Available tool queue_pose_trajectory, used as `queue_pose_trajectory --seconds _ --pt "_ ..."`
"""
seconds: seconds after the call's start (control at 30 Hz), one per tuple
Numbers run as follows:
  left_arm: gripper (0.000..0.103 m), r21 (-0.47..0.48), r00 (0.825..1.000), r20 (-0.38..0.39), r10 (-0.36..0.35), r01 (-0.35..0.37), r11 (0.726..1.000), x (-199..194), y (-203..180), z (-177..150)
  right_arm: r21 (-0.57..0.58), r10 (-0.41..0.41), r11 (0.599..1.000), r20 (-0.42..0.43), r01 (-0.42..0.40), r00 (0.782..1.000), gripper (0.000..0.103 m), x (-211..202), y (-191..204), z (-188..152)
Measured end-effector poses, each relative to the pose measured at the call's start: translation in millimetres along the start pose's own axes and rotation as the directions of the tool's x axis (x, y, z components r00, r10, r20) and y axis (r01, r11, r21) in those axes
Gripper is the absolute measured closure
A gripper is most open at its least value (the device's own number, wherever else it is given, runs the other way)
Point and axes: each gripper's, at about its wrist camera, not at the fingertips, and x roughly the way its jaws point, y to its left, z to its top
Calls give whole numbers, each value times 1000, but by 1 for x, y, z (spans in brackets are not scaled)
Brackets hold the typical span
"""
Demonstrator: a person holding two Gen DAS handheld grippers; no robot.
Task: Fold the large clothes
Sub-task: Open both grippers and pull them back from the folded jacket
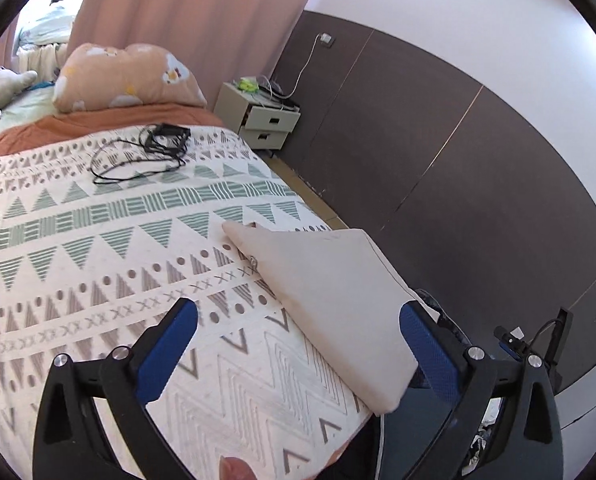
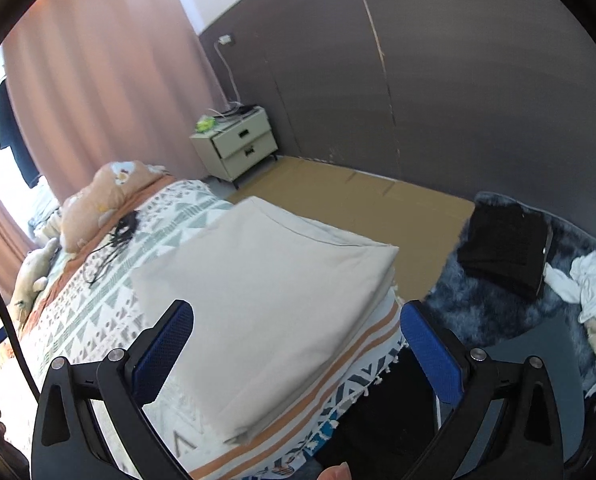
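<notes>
We are in a bedroom, looking down on a bed (image 1: 98, 248) covered by a patterned spread, with dark wall panels and a pink curtain (image 2: 110, 80) behind. The folded cloth (image 2: 266, 292), a beige, thick, flat stack, lies at the foot corner of the bed. In the right wrist view it sits straight ahead of the right jaws (image 2: 296, 350) and partly between them, its long axis running away from us and slightly leftward. In the left wrist view the cloth (image 1: 330, 300) lies ahead and toward the right-hand finger of the left jaws (image 1: 298, 352), angled across their line. Both sets of jaws stand wide apart with nothing between the pads, clear above the fabric. We judge the right hand the nearer and better lined up for any further move on the stack. Farther out, a tangled black cable (image 1: 146, 152) lies ahead on the spread, then a peach pillow (image 1: 126, 76) and a bedside cabinet (image 2: 238, 144).
</notes>
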Motion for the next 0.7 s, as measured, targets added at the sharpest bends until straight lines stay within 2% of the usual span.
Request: queue_pose_trajectory --seconds 0.17,0.37,0.57,0.7 --pt "0 42 999 43 32 -34 999 -53 3 -9 -32 26 999 -13 -26 1000 0 -28 10 -19" --pt "0 99 993 93 73 -82 992 -112 10 -33 -78 55 995 13 -54 998 0 -64 20 -36" --pt "0 98 987 126 99 -111 989 -166 23 -61 -79 119 990 51 -115 992 0 -100 30 -60" --pt "0 95 981 153 116 -131 987 -203 27 -80 -99 118 989 46 -113 992 0 -119 34 -77"
